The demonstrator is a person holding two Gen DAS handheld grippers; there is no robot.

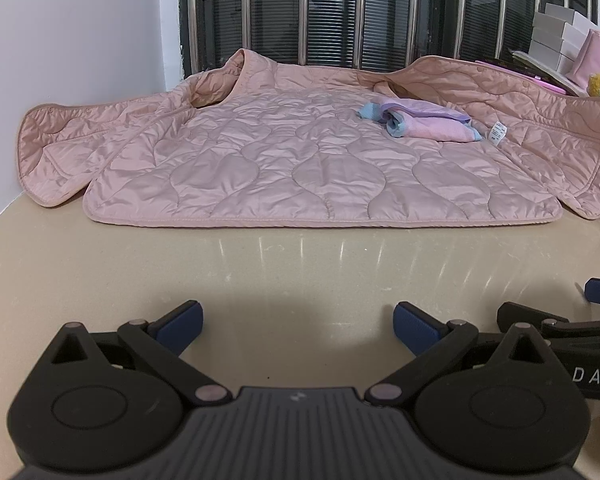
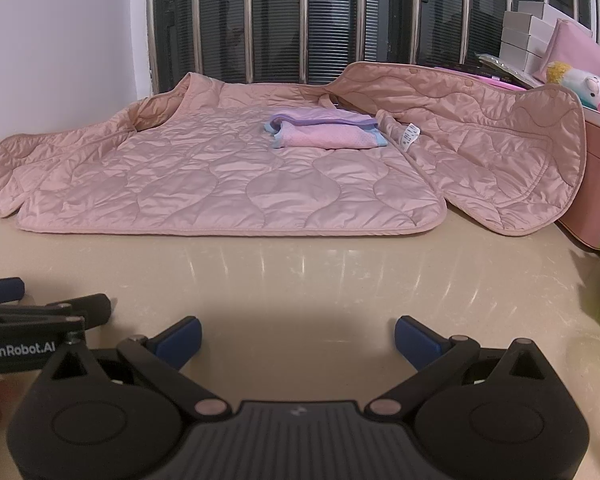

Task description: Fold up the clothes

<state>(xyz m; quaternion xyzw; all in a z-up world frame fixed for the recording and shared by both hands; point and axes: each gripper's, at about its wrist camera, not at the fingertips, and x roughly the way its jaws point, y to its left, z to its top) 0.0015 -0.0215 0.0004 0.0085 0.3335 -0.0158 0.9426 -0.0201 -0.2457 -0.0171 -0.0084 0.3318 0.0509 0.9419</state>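
Pink and puffy, the quilted jacket (image 1: 284,160) lies spread out flat on the beige table (image 1: 300,268), with its inside facing up and both front flaps thrown open to the sides. It looks like it was laid out wide like that so each part can be folded over in turn. On the jacket, toward its far right part, sits a small folded cloth (image 1: 424,122) in pink, purple and blue, and just beside that cloth a little white tag (image 1: 497,133) sticks up from the jacket. The small cloth looks folded already, so I think it was put there to be out of the way, though it may need moving before the jacket gets folded. Well in front of the jacket, near the table edge, the left gripper (image 1: 298,320) is wide open and holds nothing, and it does not touch the jacket. The right gripper (image 2: 298,332) is right next to it, also wide open with nothing in it. They seem to be waiting side by side, facing the jacket. Behind the jacket is a dark window with bars (image 2: 340,20). To the right of the jacket there are white boxes (image 2: 528,36), a pink bag (image 2: 580,46) and a fluffy toy (image 2: 580,82).
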